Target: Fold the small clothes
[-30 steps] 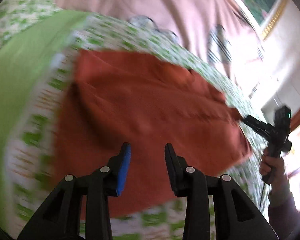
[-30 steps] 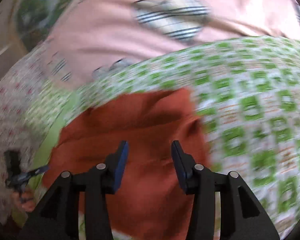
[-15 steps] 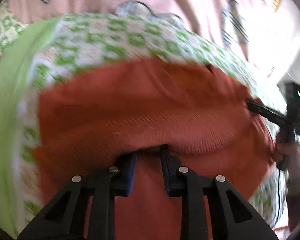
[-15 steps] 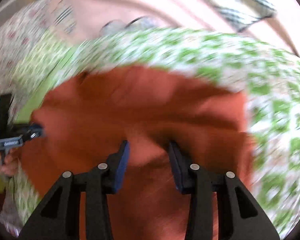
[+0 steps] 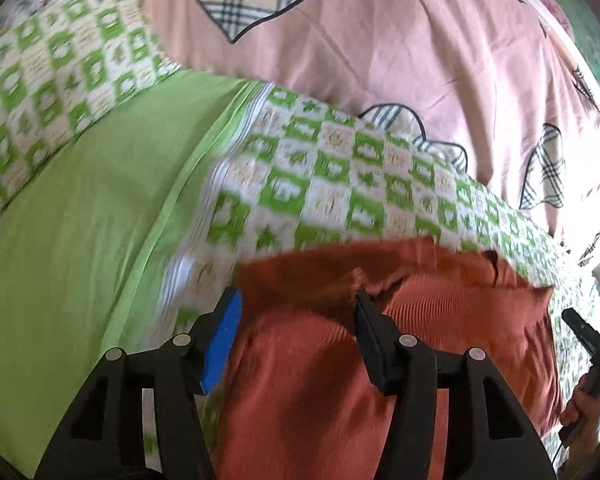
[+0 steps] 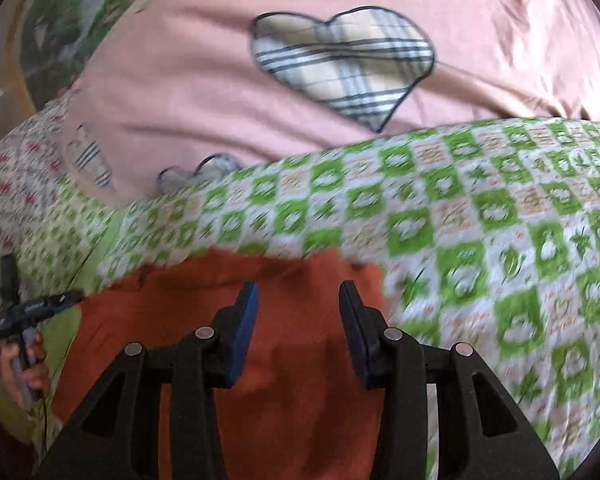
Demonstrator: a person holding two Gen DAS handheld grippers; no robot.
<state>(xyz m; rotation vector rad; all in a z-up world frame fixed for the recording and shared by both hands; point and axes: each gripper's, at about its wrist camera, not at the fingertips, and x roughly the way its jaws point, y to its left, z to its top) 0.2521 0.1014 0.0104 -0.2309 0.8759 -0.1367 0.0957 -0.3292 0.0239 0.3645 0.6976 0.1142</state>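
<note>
A rust-orange ribbed garment lies folded over on the green-and-white checked sheet. Its doubled edge sits just past my left gripper, which is open right over it with nothing between the fingers. In the right wrist view the same garment fills the lower middle. My right gripper is open above it, near its far edge. The other hand-held gripper shows at the right edge of the left view and at the left edge of the right view.
A plain green sheet lies to the left of the garment. A pink quilt with plaid hearts is bunched behind the checked sheet. A floral fabric lies at the far left.
Both grippers went from open to closed on the garment's near edge, carried it forward over the rest and have opened again. The garment now lies shorter, doubled over.
</note>
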